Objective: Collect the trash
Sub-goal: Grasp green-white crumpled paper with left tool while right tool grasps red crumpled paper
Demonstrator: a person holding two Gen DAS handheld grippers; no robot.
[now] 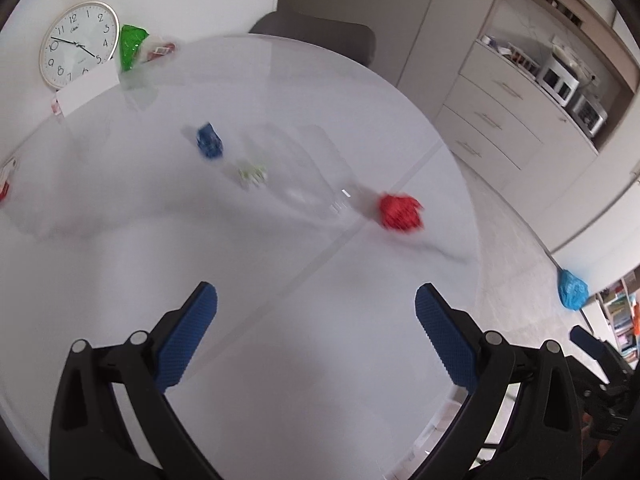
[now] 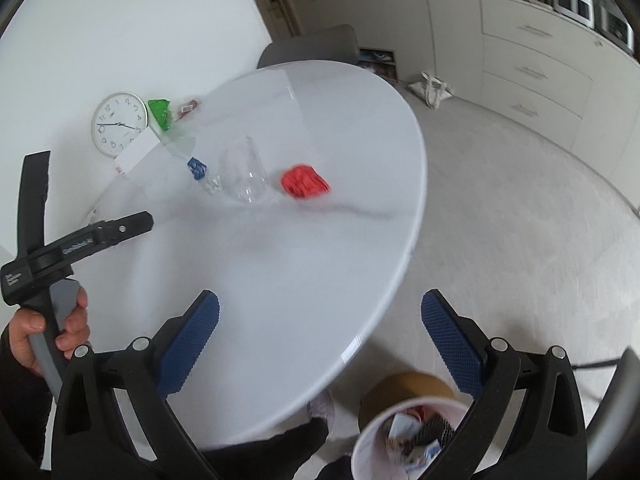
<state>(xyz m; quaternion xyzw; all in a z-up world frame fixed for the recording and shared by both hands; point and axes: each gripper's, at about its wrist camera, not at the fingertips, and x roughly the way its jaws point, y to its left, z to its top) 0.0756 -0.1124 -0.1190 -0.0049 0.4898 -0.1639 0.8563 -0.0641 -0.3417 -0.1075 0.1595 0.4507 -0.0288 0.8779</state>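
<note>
- The left gripper [image 1: 316, 308] hovers over the white round table [image 1: 120, 272] with its blue pads spread wide and nothing between them, presumably readied for a pick.
- Ahead of its fingers and a little to the right lies a red crumpled wrapper [image 1: 400, 211], near the table's edge; it looks the easiest piece to take next.
- Further ahead, around the middle, a clear plastic bottle [image 1: 304, 168] lies on its side, with a small pale scrap [image 1: 252, 174] just beside it and a blue wrapper [image 1: 209, 142] beyond that.
- The right gripper [image 2: 320, 320] also stands wide apart and empty, held back over the near rim of the table.
- Directly below its right finger sits a white bin [image 2: 372, 440] on the floor, already holding scraps, so this gripper seems positioned for drops.
- A clock [image 1: 78, 44] and a green bag [image 1: 132, 46] rest far ahead to the left, against the wall; I judge the clock is no trash.
- A hand [image 2: 48, 332] grips the left tool's handle.
</note>
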